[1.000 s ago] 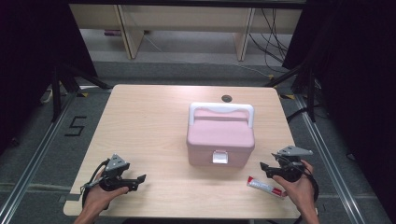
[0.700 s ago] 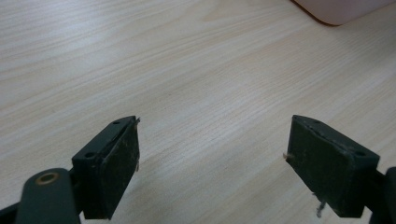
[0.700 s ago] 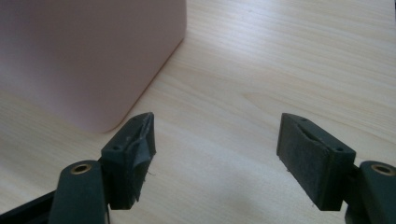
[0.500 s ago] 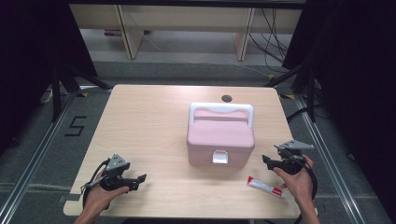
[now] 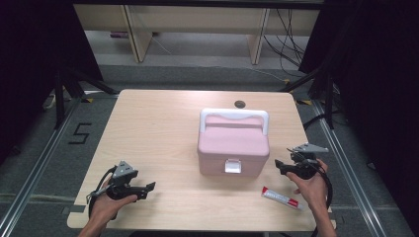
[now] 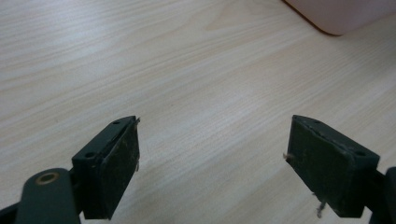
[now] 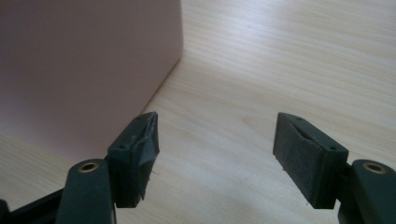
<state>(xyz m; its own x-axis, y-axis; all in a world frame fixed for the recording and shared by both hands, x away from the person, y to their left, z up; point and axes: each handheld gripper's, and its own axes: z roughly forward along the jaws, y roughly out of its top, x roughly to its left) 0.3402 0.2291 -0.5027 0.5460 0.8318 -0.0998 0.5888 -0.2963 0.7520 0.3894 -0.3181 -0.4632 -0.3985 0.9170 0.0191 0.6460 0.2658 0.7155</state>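
A pink box [image 5: 233,147] sits a little right of centre on the tabletop [image 5: 148,133], its lid shut, a white handle [image 5: 234,117] lying along its far edge and a white latch [image 5: 232,166] on the near face. In the right gripper view a pink side wall [image 7: 84,65] of it rises just left of the jaws.

The right hand-held gripper [image 5: 284,167] hovers just beside the box's right side, near its front corner and apart from it, its jaws pointing toward the box. They stand wide apart with nothing but bare wood between them; they have narrowed a touch in the last half second. The person's right hand [image 5: 311,185] holds it from below.

A slim red-and-white tube [image 5: 282,198] lies flat on the tabletop, near the front edge, between the box's near right corner and that hand, touching neither gripper.

The left hand-held gripper [image 5: 149,187] rests low near the front left corner, well apart from the box, jaws wide open and empty, pointing toward the right. The left gripper view shows bare wood between the pads and a corner of the box at the top right.

A small dark round opening [image 5: 239,103] is set in the tabletop just beyond the box.
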